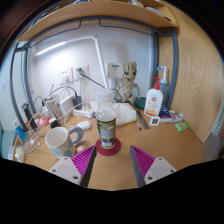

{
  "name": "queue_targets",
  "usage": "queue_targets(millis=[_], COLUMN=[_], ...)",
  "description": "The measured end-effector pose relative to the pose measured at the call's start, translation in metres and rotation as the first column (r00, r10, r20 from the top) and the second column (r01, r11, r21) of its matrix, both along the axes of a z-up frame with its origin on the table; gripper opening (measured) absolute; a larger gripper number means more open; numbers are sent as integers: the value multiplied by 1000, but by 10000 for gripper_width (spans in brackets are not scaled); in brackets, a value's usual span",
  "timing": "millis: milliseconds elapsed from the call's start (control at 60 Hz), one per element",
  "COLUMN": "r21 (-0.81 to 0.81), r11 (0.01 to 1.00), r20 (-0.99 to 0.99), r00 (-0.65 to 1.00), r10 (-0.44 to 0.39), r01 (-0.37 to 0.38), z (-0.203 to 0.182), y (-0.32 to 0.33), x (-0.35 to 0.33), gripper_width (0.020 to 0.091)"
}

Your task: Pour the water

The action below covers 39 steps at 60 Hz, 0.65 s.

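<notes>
Your gripper (111, 160) is released: the two fingers stand apart over the wooden table (190, 145), pink pads facing each other, and nothing is held between them.

The task object is most likely the bottle (106, 130), a small upright container with a dark label and a pale cap. It stands on a red coaster (108, 147) just ahead of the fingertips, roughly centred on the gap between them. The white mug (62, 140) stands to the left of the bottle, near it but apart, and is the probable receiving vessel. A clear glass (105, 102) stands beyond the bottle. Whether the bottle is sealed or how full it is cannot be determined from this view.

Risks from this position:

- Tipping on approach. The bottle is narrow and tall. If one finger touches it before the other, it may topple or slide off the coaster.
- Grasping too high. Closing on or near the cap gives poor control during the tilt, and the bottle may rotate in the pads.
- Collision on the left. The mug sits close to the left finger's path, and a drifting approach may knock it.
- Spill on transfer. The area behind is crowded: a figurine (126, 83), a white soap bottle (153, 100), and a wire rack (55, 105). A wide swing may strike them.
- Pouring with the cap on yields nothing. Verify the cap first.
</notes>
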<state>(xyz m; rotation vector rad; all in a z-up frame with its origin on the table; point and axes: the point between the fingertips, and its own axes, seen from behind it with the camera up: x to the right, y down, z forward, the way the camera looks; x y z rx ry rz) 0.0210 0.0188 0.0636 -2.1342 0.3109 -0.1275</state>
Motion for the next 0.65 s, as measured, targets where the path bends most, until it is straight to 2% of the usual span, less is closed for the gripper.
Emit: queue_targets(millis=[300, 650], r21=[-35, -82], r11=[999, 996], r20=[20, 3], r00=[999, 1000], r10=[42, 27], r01=[-42, -26], z=[65, 72], y=[-62, -104], x=[-19, -36], gripper_width=[666, 669])
